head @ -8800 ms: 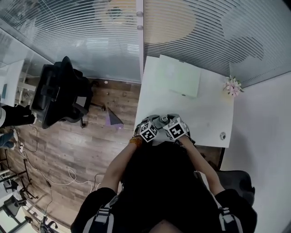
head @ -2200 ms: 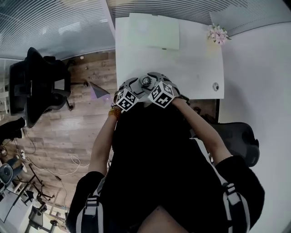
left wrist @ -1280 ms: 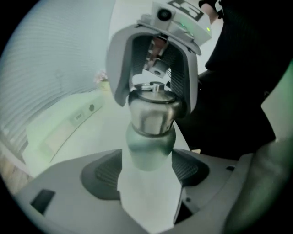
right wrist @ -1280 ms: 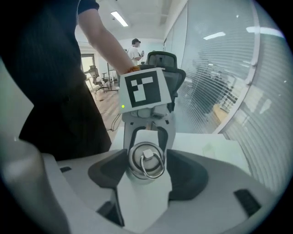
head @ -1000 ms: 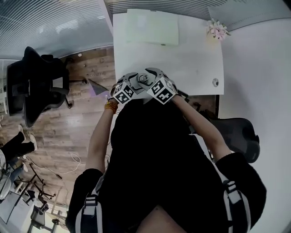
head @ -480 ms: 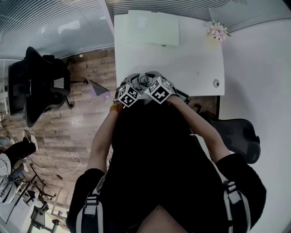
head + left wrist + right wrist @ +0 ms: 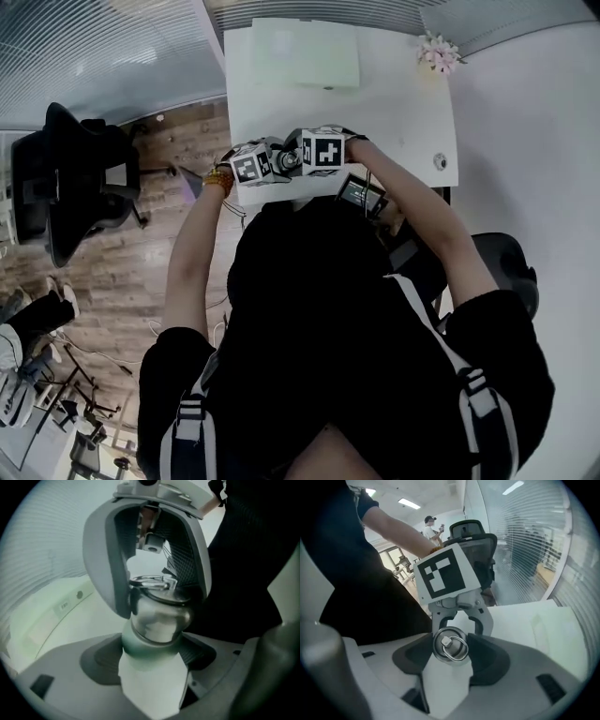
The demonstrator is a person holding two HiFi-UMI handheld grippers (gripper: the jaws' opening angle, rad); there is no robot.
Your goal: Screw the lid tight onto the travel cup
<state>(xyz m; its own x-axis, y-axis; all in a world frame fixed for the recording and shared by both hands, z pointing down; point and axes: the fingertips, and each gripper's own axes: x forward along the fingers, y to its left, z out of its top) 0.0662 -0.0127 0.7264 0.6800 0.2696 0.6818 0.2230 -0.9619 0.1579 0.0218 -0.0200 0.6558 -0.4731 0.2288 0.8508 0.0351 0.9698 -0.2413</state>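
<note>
The travel cup (image 7: pixel 151 686) has a pale body, with a steel lid (image 7: pixel 159 616) on top that carries a ring. My left gripper (image 7: pixel 152 654) is shut on the cup's body, holding it upright. My right gripper (image 7: pixel 450 651) comes at the lid (image 7: pixel 450 648) end-on. Its jaws are closing and both pads lie against the lid's sides. Its grey fingers (image 7: pixel 103 559) arch over the lid in the left gripper view. In the head view both grippers meet at the table's near edge, left gripper (image 7: pixel 267 167) beside right gripper (image 7: pixel 305 157). The cup is mostly hidden between them.
The white table (image 7: pixel 394 103) holds a pale green mat (image 7: pixel 305 42) at the back, pink flowers (image 7: pixel 436 52) at the far right corner and a small round thing (image 7: pixel 439 161) near the right edge. A black office chair (image 7: pixel 66 178) stands on the wood floor to the left.
Both grippers and the cup have shifted slightly toward the table. The right gripper's marker cube has turned square to the camera. The left gripper keeps its hold.
</note>
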